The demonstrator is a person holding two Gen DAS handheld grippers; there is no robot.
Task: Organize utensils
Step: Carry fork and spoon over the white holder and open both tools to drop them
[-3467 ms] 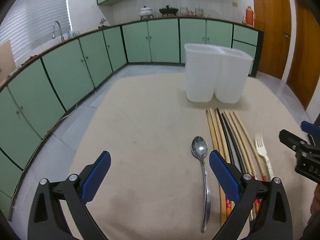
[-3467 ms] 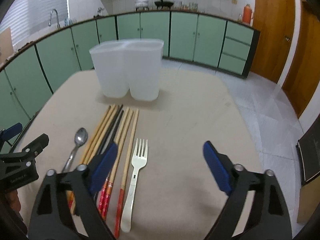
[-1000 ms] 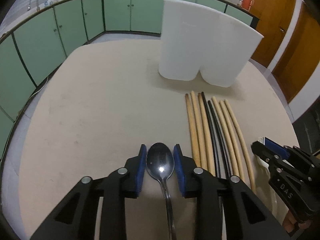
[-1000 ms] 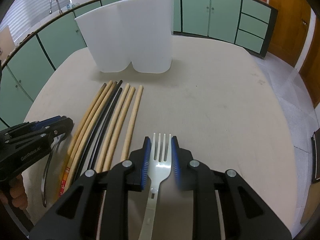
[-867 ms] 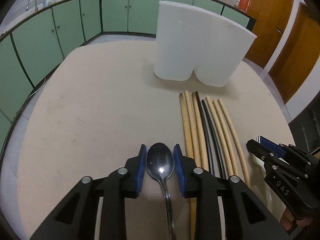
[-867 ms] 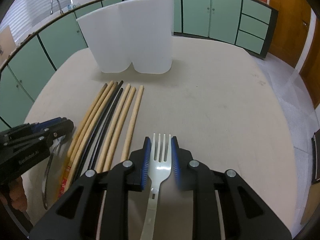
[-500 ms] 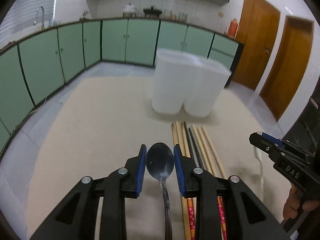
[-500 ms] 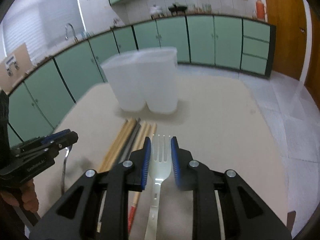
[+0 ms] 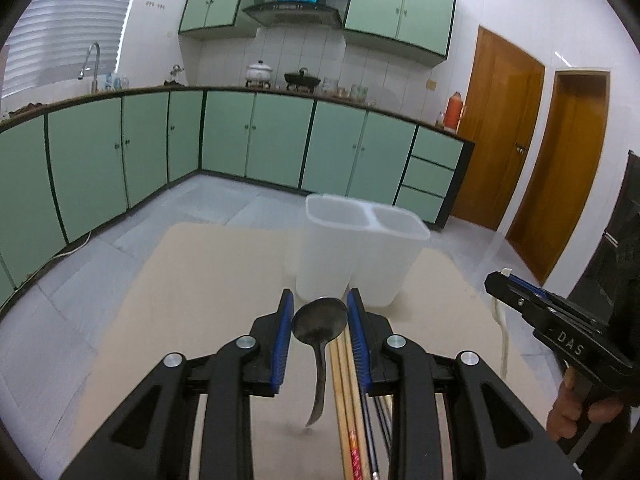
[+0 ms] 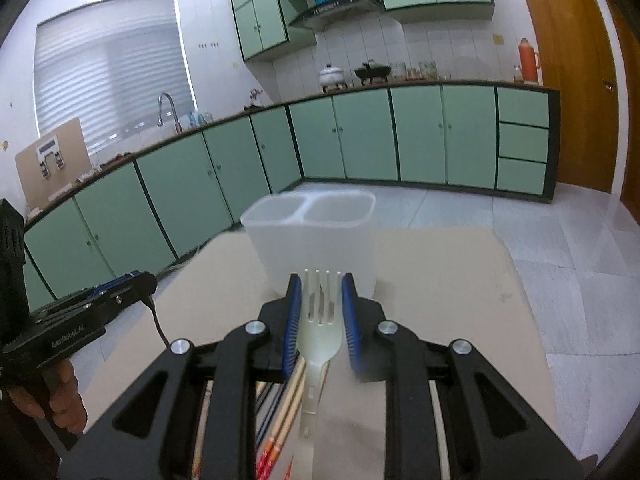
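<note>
The spoon (image 9: 320, 320) is pinched in my left claw (image 9: 319, 334) and the fork (image 10: 319, 312) in my right claw (image 10: 318, 318), both lifted off the counter (image 9: 200, 280). The two-compartment holder (image 9: 360, 256) looks empty; chopsticks (image 9: 348, 420) remain lying below.

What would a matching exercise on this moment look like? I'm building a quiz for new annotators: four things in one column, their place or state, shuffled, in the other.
Things:
1. spoon
2. fork
3. chopsticks
4. white container

Places or states:
A. lying flat on the table
B. standing upright at the table's far side, two compartments with nothing in them
C. clamped in the right gripper, tines forward
D. clamped in the left gripper, bowl forward

Pairs: 1-D, 2-C, 3-A, 4-B
</note>
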